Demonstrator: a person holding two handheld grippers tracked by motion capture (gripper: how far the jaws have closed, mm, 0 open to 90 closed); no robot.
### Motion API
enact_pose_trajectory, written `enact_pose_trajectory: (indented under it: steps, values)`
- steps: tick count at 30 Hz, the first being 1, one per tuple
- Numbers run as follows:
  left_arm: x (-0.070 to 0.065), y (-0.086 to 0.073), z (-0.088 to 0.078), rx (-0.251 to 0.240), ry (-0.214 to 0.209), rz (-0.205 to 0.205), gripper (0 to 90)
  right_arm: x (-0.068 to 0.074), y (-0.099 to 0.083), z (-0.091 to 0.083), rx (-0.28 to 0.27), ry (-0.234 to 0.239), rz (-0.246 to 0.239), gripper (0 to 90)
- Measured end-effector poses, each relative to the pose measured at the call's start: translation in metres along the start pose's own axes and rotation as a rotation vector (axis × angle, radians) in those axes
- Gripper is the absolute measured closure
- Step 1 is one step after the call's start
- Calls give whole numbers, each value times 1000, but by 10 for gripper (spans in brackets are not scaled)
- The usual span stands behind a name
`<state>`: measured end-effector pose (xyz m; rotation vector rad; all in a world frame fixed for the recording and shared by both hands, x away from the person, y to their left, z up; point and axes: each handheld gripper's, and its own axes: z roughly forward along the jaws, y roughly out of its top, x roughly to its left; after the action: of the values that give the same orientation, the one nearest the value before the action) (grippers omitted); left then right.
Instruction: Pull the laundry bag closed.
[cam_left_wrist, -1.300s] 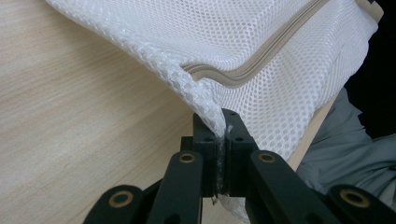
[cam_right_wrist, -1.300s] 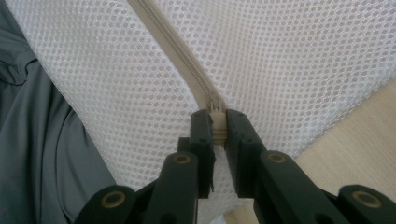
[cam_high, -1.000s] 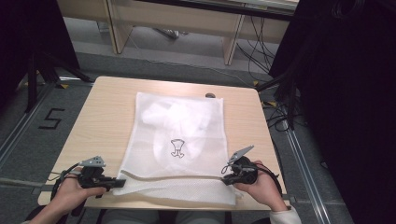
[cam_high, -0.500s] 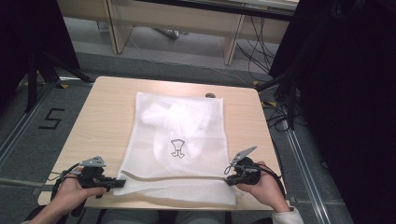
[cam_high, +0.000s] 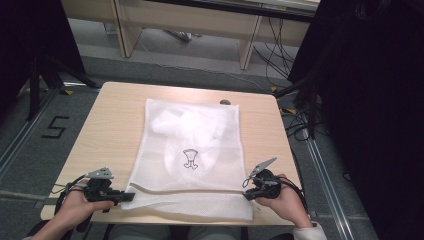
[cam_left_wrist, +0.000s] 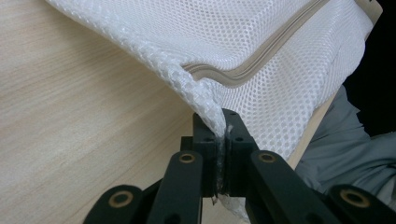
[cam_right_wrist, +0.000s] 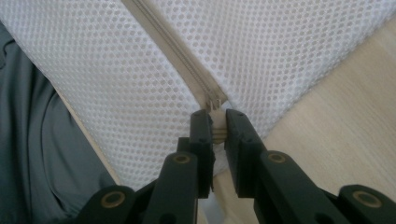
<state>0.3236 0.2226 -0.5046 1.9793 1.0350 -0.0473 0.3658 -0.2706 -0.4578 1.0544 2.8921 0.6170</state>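
Wooden table (cam_high: 115, 130), pale grain, grey floor around it. Item: white mesh bag (cam_high: 192, 150), flat across the table's middle, near edge at the person's side, small black emblem (cam_high: 190, 159) on top, white contents showing through. Zipper (cam_right_wrist: 173, 51) runs along the near end. Left gripper (cam_high: 126, 196): jaws clamped on the bag's near left corner, mesh lifted slightly. Right gripper (cam_high: 248, 190): jaws pinched on the zipper pull (cam_right_wrist: 215, 105) at the near right corner.

**Open wood flanking a wide mesh bag**

A white mesh zippered laundry bag (cam_high: 192, 150) is covering the middle of the pale wooden table (cam_high: 112, 125). Bare strips are lying open along both sides. A small dark object (cam_high: 225, 102) is sitting at the far edge.
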Motion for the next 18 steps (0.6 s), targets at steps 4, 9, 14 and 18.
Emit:
enact_pose_trajectory:
  steps: [4, 9, 14, 18]
  values:
    - [-1, 0, 1, -5, -1, -4, 855, -2, -1, 0, -2, -3, -5, 820]
    - [-1, 0, 1, -3, -2, -6, 855, -5, -3, 2, 9, 8, -14, 819]
    - [0, 0, 0, 20, 1, 5, 854, -3, -4, 2, 10, 1, 9, 818]
    - [1, 0, 2, 44, -20, 4, 849, 0, -3, 1, 28, 14, 26, 816]
